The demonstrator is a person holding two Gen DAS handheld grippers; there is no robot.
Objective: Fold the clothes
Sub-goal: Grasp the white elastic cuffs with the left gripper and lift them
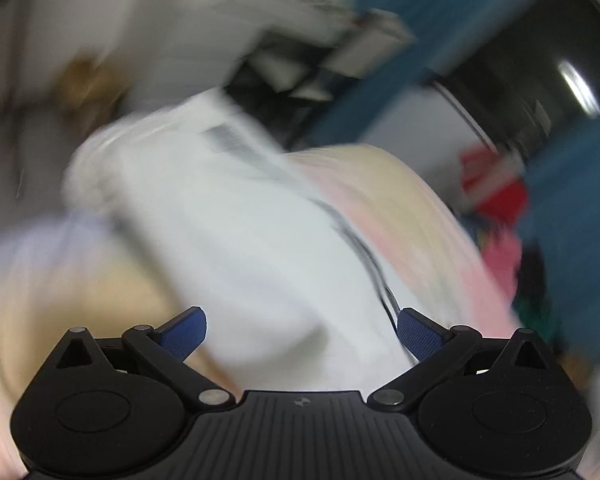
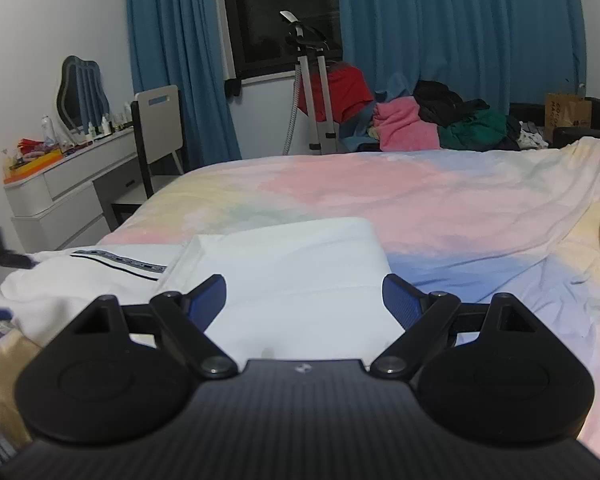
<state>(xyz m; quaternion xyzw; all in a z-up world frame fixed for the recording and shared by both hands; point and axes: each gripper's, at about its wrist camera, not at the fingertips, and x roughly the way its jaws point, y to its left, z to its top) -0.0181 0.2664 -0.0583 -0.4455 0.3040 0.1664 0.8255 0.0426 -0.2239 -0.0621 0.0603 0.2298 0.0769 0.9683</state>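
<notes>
Here the white garment (image 2: 284, 276), partly folded, lies low and centre in the right wrist view on the pastel bedspread (image 2: 439, 200), with the right gripper (image 2: 303, 300) and the left gripper (image 1: 301, 334) both spread wide and empty, the left view blurred.

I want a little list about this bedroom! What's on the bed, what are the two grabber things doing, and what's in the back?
place: bedroom, pastel bedspread
on bed: white garment, partly folded, with a dark striped band
left hand-held gripper: open, over the white garment, holding nothing; view blurred
right hand-held gripper: open, over the white garment, holding nothing
behind bed: pile of clothes, pink, black, green
window side: blue curtains
left wall: white dresser with mirror, chair beside it
</notes>
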